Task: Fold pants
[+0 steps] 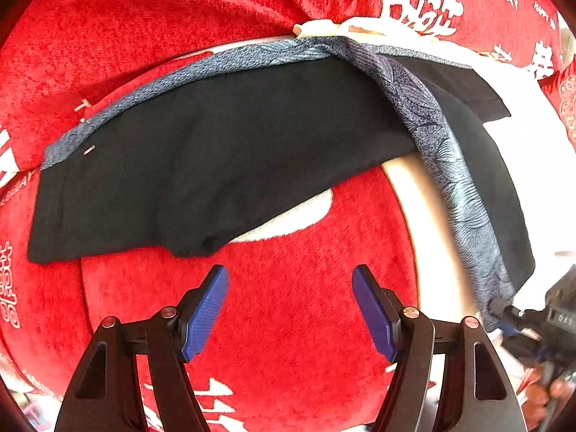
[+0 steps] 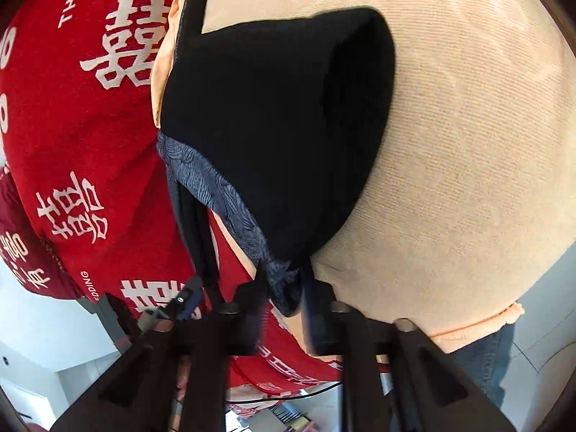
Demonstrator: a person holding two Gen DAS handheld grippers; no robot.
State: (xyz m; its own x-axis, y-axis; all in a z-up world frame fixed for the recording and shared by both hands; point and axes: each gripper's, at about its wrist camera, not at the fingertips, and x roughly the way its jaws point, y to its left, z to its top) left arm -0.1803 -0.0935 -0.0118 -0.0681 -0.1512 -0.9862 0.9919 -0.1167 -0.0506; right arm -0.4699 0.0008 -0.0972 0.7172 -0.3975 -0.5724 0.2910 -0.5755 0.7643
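Gripping the pants (image 2: pixel 273 136) hem, right gripper (image 2: pixel 284 295) jaws; left gripper (image 1: pixel 289 309) jaws wide, empty, above red cloth (image 1: pixel 288 342).

The pants (image 1: pixel 223 151) are soft black cloth that does not shine, with a grey-blue band (image 1: pixel 442 151) of thin cloth printed with fine lines. They lie on a red cloth (image 1: pixel 295 306) that looks fuzzy like a towel, with white signs on it, and beside it is a pale peach cloth (image 2: pixel 468 144) with tiny ribs. The left gripper (image 1: pixel 290 309) has black matt plastic arms, small shiny metal pins, and blue fingers (image 1: pixel 205 316) with a rough bumpy face.
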